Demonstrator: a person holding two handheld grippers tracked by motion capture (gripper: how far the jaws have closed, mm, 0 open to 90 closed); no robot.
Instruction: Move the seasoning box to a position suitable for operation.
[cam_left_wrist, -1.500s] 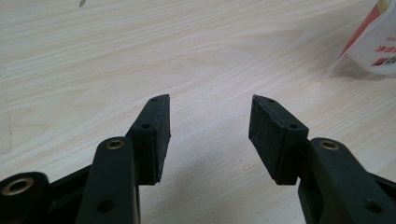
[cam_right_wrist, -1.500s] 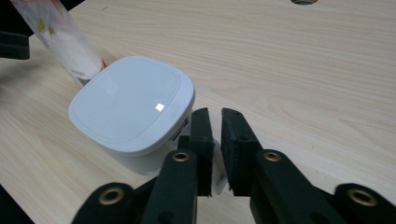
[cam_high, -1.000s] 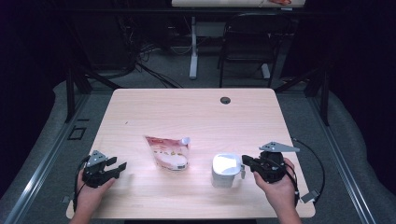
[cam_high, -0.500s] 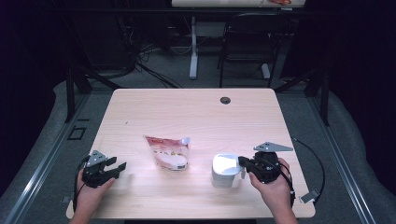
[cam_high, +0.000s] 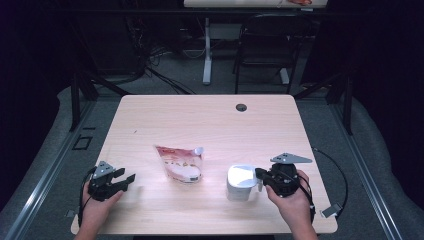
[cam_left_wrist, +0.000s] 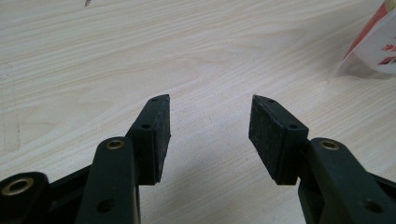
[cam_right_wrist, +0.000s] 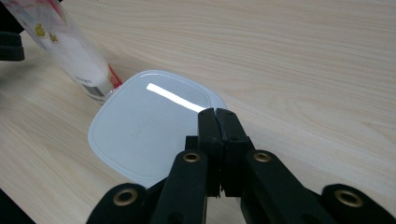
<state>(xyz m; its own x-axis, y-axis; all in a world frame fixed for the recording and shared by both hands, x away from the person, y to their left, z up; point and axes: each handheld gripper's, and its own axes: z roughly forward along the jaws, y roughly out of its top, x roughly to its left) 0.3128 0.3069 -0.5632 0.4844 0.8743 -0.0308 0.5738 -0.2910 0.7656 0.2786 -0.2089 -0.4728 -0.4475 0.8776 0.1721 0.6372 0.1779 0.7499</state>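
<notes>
So the white lidded tub (cam_high: 241, 182) sits near the desk's (cam_high: 210, 125) front edge, right of centre, with a red-and-white pouch (cam_high: 180, 163) just to its left. The right gripper (cam_right_wrist: 218, 113), jaws pressed together, has crept in over the lid. The left gripper (cam_left_wrist: 208, 126) sits spread at the front-left corner, same as before.

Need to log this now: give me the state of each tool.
Left tool: open, holding nothing, over bare table.
Right tool: closed, jaws pressed together over the white lid; a grip on it cannot be told.
</notes>
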